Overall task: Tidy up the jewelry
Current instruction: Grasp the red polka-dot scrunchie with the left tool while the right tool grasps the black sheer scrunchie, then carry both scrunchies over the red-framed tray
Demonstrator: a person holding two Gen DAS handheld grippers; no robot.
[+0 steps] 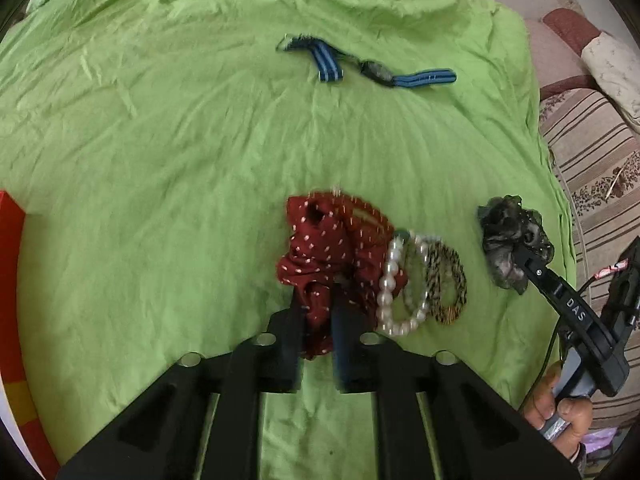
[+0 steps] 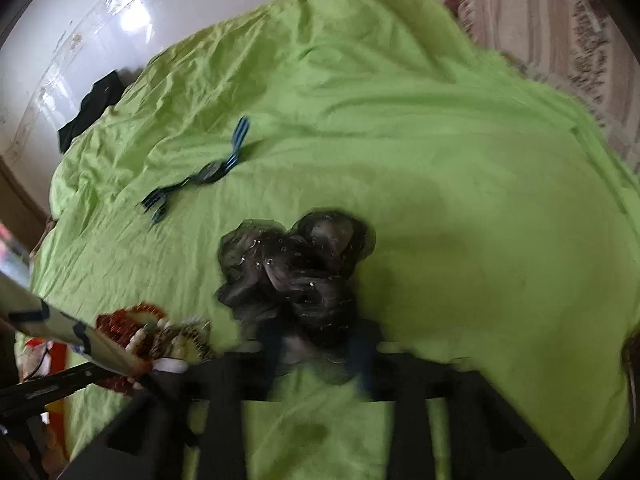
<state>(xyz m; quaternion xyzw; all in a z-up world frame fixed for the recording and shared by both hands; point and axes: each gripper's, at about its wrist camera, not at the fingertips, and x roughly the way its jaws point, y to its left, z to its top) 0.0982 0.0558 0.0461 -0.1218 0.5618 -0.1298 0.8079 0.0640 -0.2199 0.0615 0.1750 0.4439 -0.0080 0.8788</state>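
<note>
Green sheet (image 1: pixel 160 160), left gripper (image 1: pixel 316 308) clamps red dotted scrunchie (image 1: pixel 320 248) — right gripper (image 2: pixel 316 344) clamps black scrunchie (image 2: pixel 296 264).

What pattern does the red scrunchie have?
Small white dots on dark red scrunchie; clearest in the left wrist view.

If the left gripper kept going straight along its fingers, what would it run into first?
The red dotted scrunchie: the left gripper is already pinching its near edge. Beyond it lies only the green sheet.

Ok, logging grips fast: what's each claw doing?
Left claw: shut on red scrunchie.
Right claw: shut on black scrunchie.
</note>
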